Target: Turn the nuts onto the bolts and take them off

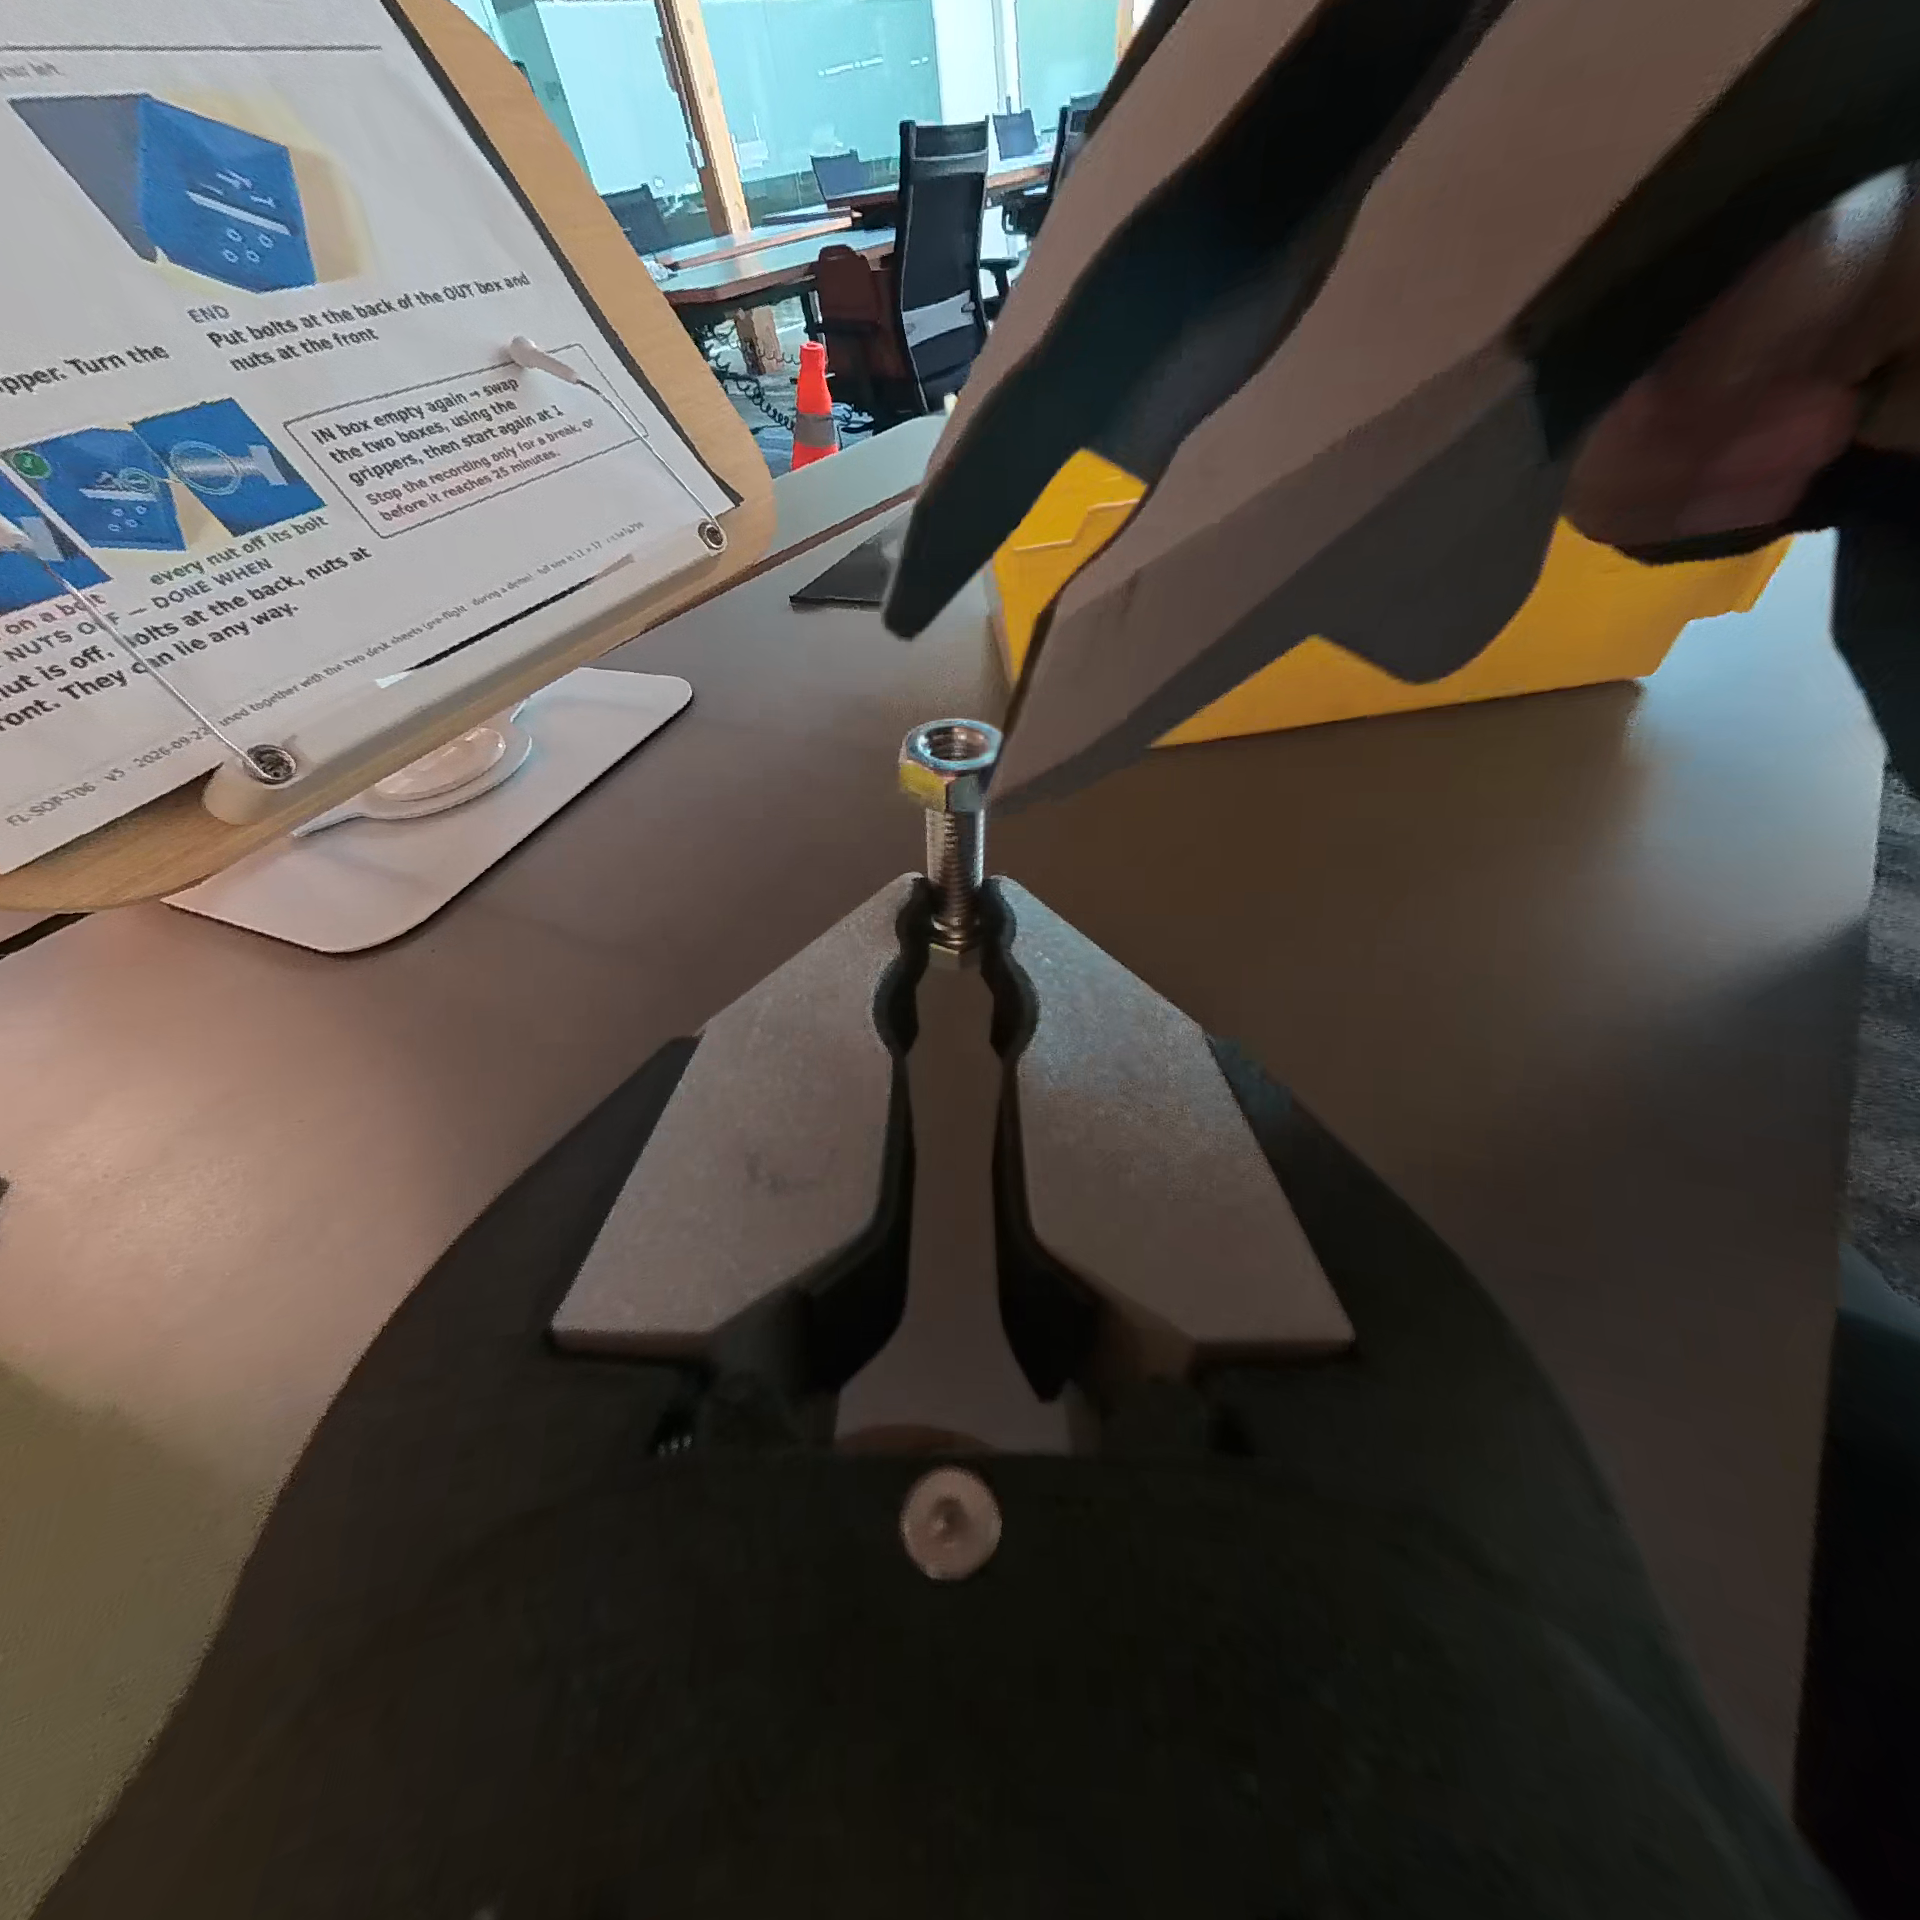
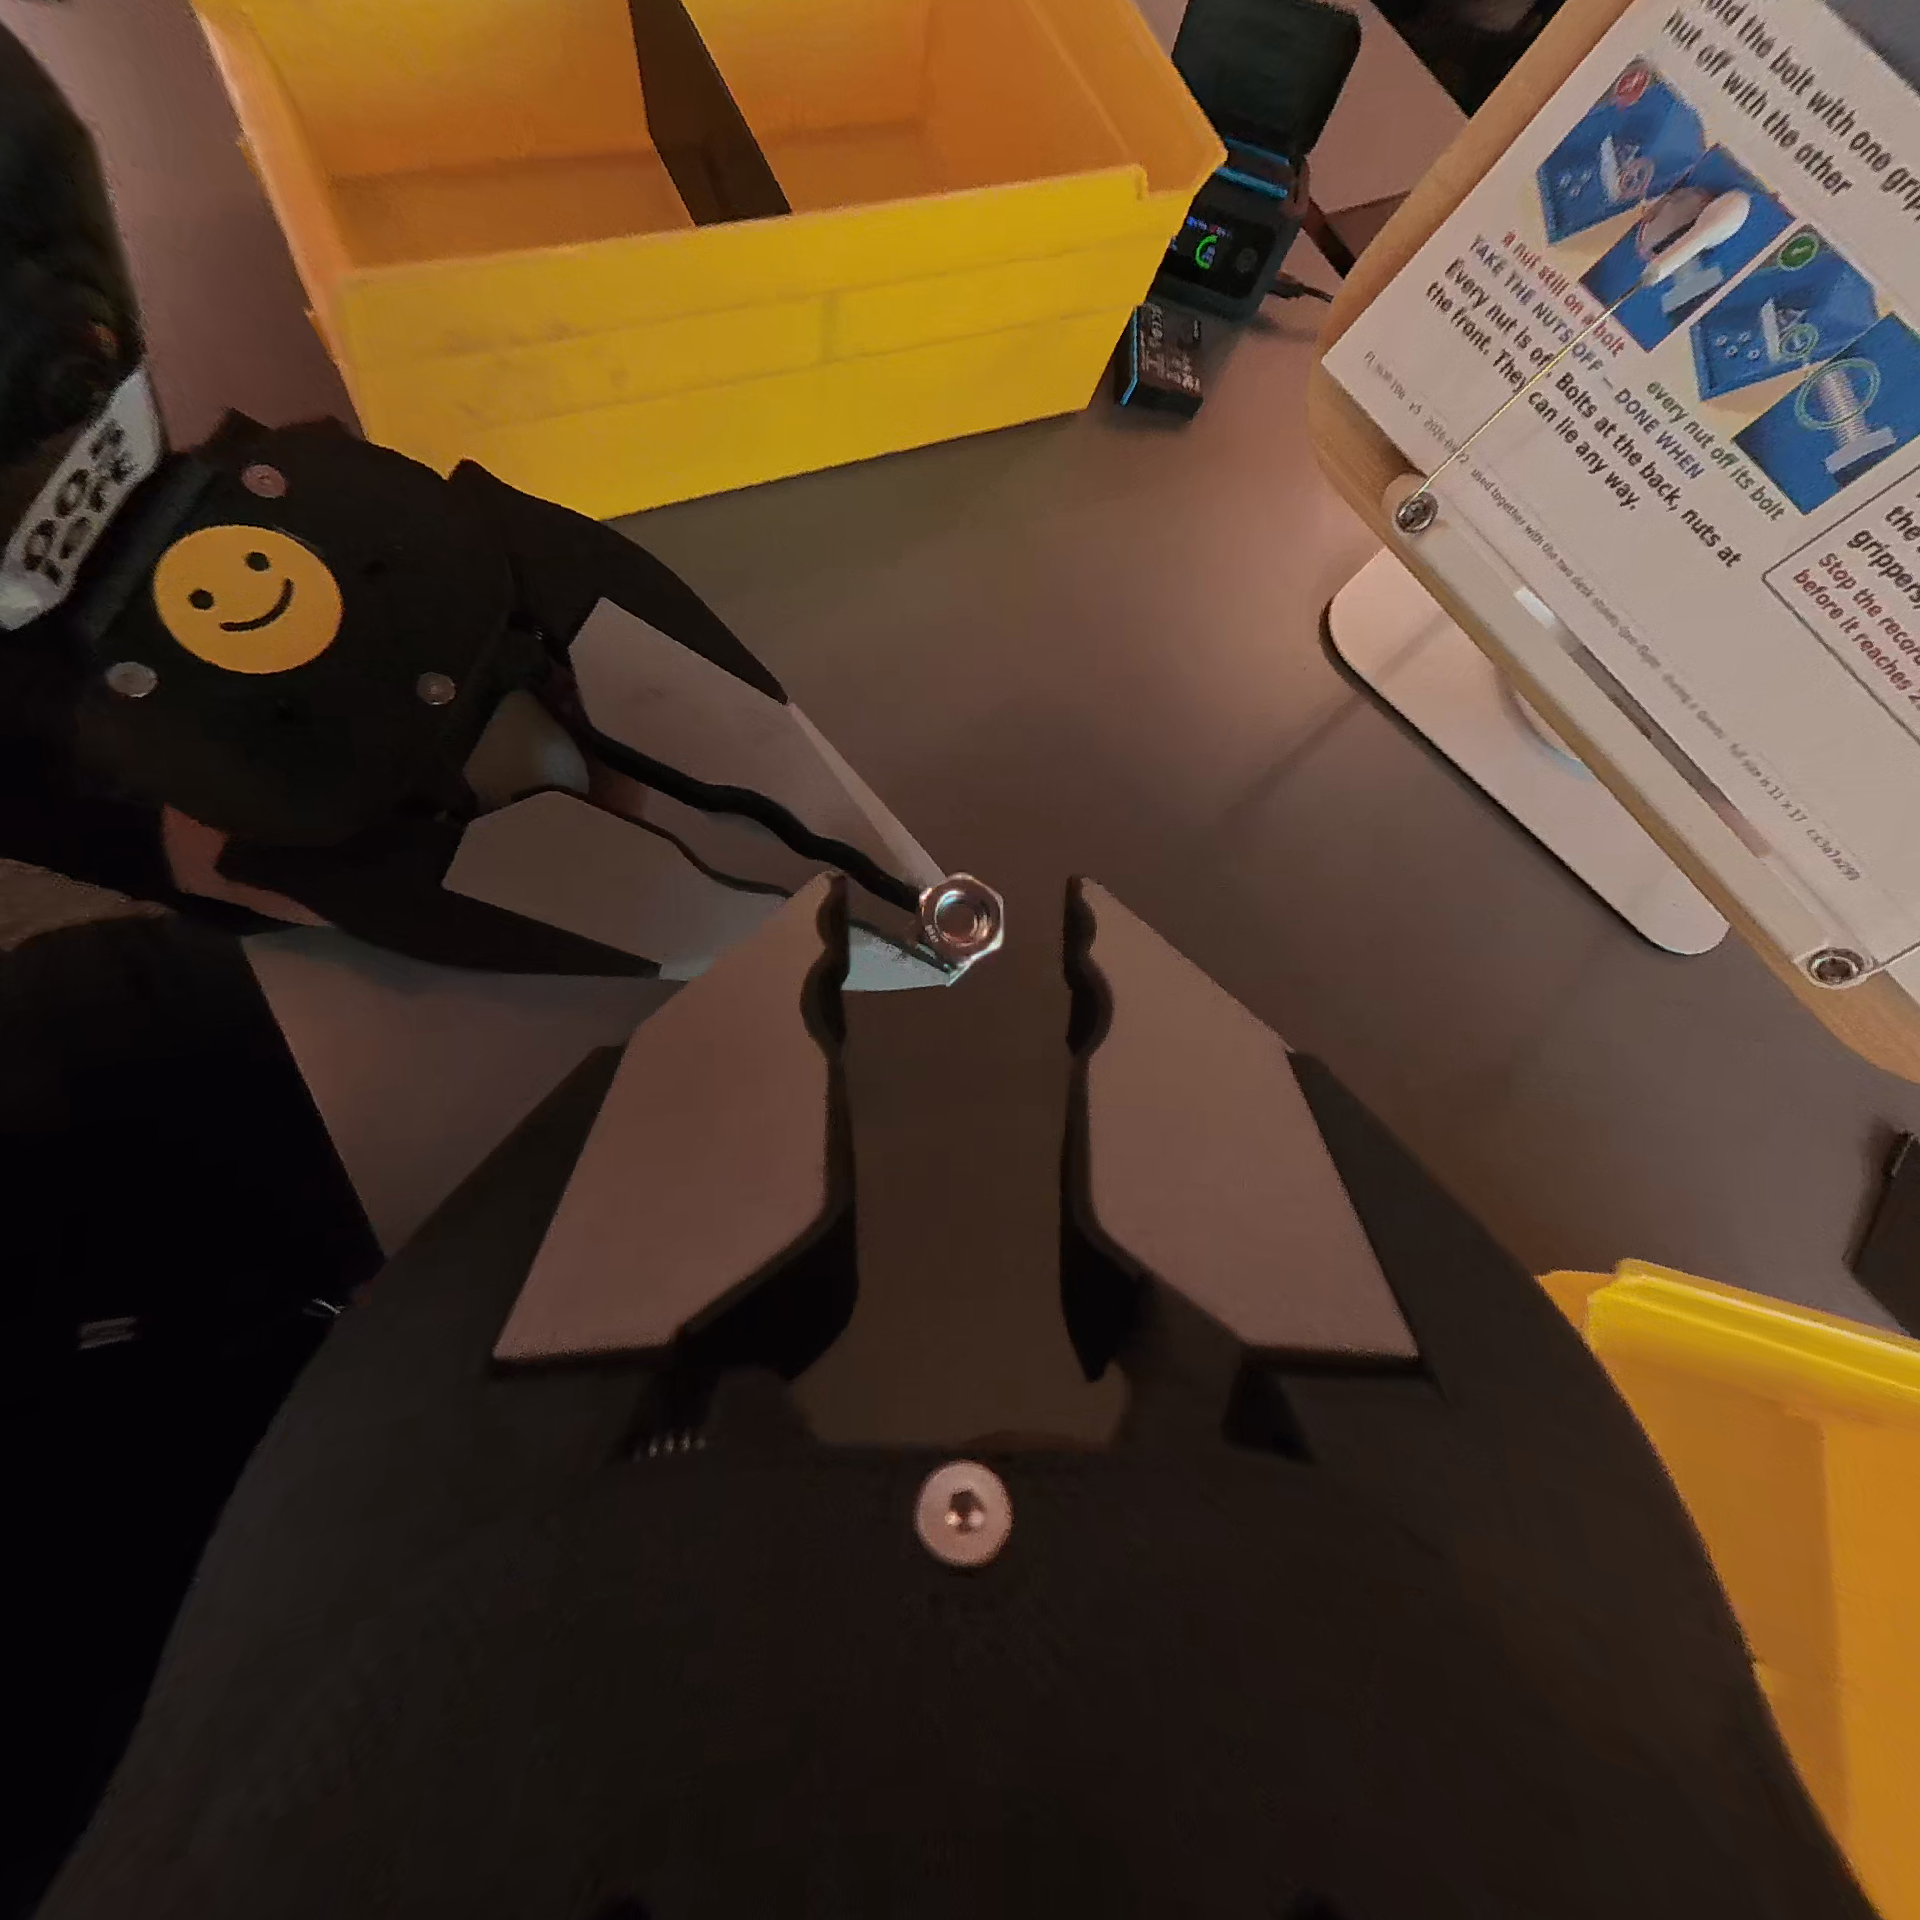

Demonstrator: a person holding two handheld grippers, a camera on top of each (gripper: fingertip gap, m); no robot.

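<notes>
Left tool (image 1: 954, 914) pinches the bolt (image 1: 953, 862) upright by its head end above the counter (image 1: 1351, 935); nut (image 1: 950, 767) sits at the thread tip. Right tool (image 2: 951, 914) is spread, straddling the nut from above. Risk: an off-centre close knocks the barely-threaded nut off or tilts the bolt.

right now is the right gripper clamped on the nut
No, the right gripper is open, its fingers on either side of the nut with gaps, while the left gripper holds the bolt.
</notes>
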